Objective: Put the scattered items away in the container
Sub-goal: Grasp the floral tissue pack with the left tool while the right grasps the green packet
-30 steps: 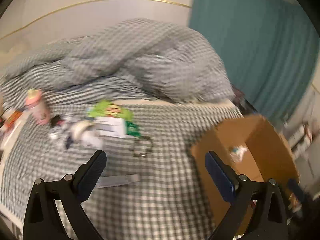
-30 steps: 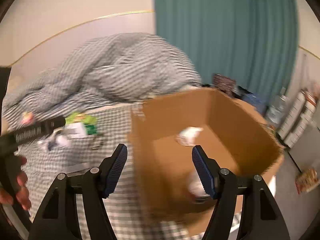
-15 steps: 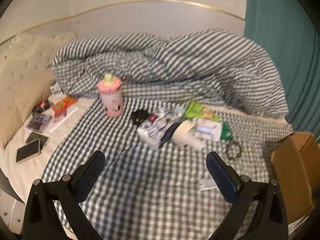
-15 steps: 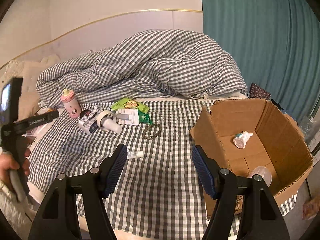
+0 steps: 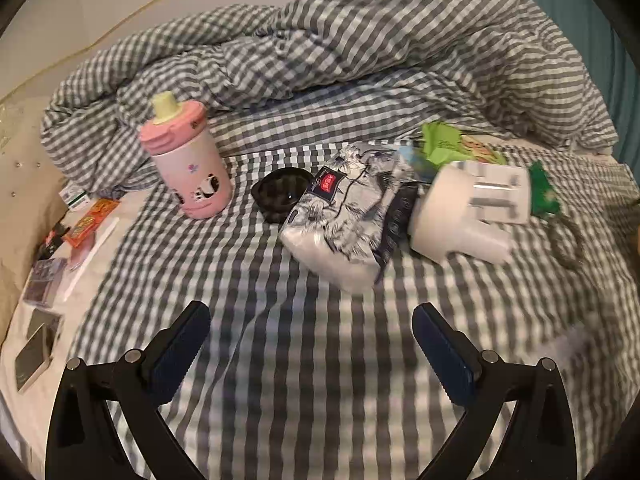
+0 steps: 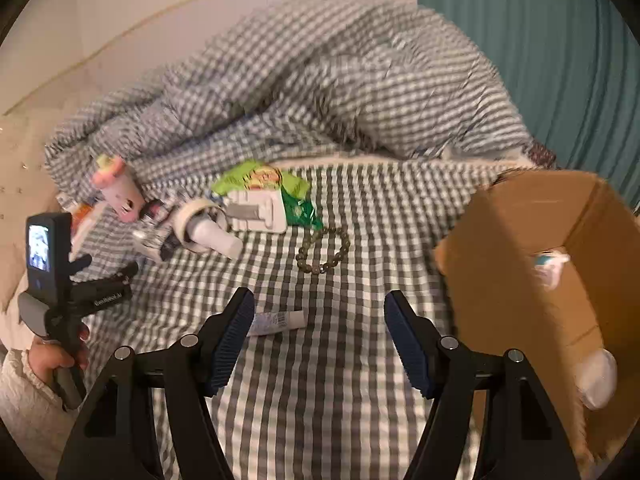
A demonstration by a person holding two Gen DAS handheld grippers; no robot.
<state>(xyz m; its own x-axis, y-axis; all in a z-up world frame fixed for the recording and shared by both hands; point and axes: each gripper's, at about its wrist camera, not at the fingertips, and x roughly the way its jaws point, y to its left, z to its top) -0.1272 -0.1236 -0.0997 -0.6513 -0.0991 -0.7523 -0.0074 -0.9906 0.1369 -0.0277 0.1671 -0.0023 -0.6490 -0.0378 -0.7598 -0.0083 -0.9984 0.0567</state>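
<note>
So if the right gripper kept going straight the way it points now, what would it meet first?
Most likely the small white tube lying on the checked bedsheet, just ahead by the left finger of the open right gripper. Dead centre, it may reach bare sheet first; depth is hard to judge.

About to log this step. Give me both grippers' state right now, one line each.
Left gripper: open, nothing between its fingers.
Right gripper: open, holding nothing; a small tube lies on the bed beyond its fingers.
</note>
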